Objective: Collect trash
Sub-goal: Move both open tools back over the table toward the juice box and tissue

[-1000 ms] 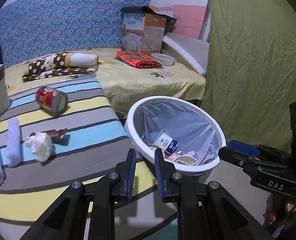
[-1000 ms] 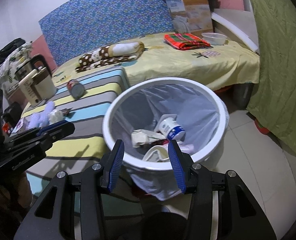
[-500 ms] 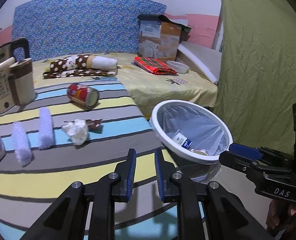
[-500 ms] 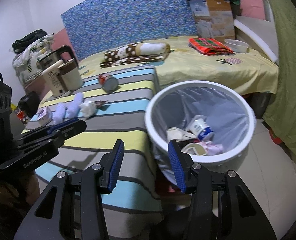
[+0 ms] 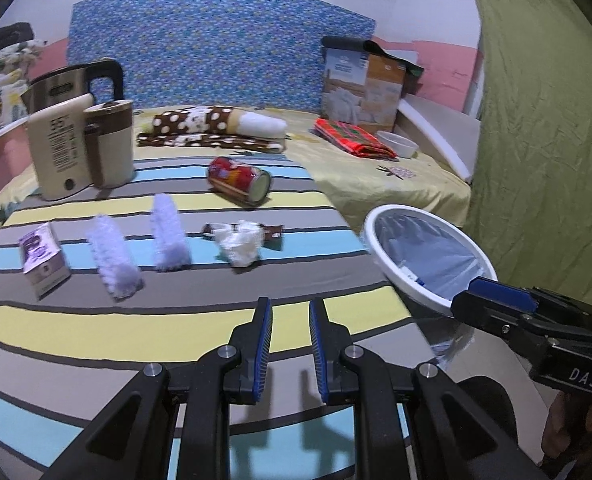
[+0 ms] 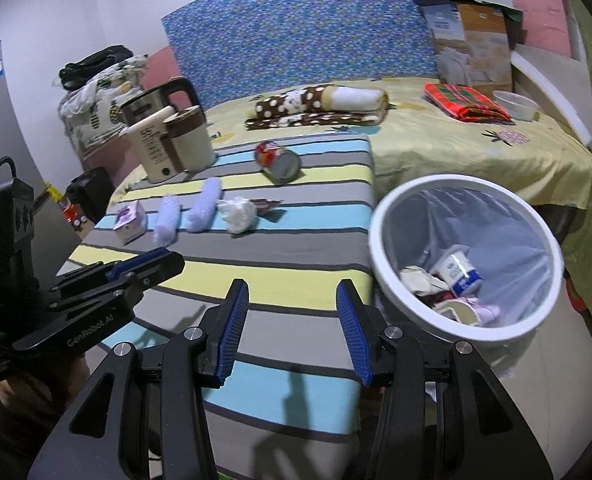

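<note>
The striped sheet (image 5: pixel 144 332) on the bed spreads ahead of both grippers, and the white bin (image 6: pixel 465 258), lined with a clear bag and already holding a cup and crumpled scraps, stands on the floor just to the right of the right gripper (image 6: pixel 292 320), beside the bed's edge. Further ahead and a little left of both tools lies the trash left to collect: a red can (image 5: pixel 238 179) on its side at the back, then nearer a crumpled white tissue (image 5: pixel 240 242) resting on a brown wrapper (image 5: pixel 272 234), two fuzzy lilac rolls (image 5: pixel 168 232) and a small purple carton (image 5: pixel 42 258) at the far left. The left gripper (image 5: pixel 290 340) is nearly clenched with nothing between its pads; the right one stands half spread and likewise empty. The step in hand looks like reaching for the next piece. To do it well, the left jaws should spread before they arrive, straddle the tissue from above and close gently so the wrapper beneath is not dragged; the can, likely to roll, is best taken across its body
</note>
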A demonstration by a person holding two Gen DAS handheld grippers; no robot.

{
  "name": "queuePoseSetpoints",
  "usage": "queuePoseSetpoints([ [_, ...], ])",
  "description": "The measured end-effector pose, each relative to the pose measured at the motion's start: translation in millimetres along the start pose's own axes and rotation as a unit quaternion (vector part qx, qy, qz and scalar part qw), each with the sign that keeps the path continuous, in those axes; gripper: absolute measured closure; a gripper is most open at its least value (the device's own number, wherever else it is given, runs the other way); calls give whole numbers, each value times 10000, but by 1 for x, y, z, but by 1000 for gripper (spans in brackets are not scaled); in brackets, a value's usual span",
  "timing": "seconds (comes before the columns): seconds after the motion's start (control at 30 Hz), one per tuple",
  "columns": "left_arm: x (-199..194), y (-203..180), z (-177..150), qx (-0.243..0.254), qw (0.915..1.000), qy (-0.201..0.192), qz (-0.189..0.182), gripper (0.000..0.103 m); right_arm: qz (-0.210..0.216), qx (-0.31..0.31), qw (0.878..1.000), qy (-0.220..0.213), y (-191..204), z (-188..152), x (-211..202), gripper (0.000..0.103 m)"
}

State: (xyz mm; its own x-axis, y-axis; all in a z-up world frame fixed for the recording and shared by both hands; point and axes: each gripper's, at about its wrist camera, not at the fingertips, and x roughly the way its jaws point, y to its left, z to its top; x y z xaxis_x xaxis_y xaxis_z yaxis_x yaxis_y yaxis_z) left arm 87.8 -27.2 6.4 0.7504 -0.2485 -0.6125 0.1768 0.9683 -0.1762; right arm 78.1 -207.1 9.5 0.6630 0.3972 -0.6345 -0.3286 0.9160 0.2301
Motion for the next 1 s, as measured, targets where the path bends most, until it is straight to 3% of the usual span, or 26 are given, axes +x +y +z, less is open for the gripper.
queuePoseSetpoints([
  [0.2, -6, 24, 0, -151, 9997, -38, 200, 84, 130, -116, 9998, 13, 15, 6, 8, 55],
  [0.63, -8, 72, 5, -519, 9965, -137, 635, 70, 254, -246, 9993, 124, 33, 22, 32, 55],
  [0.9, -5, 103, 8, -727, 9932, -168, 899, 69, 300, -283, 9988, 268, 39, 29, 52, 55],
  [1.0, -6, 114, 9, -796, 9917, -201, 994, 60, 349, -285, 9984, 341, 41, 31, 60, 55],
])
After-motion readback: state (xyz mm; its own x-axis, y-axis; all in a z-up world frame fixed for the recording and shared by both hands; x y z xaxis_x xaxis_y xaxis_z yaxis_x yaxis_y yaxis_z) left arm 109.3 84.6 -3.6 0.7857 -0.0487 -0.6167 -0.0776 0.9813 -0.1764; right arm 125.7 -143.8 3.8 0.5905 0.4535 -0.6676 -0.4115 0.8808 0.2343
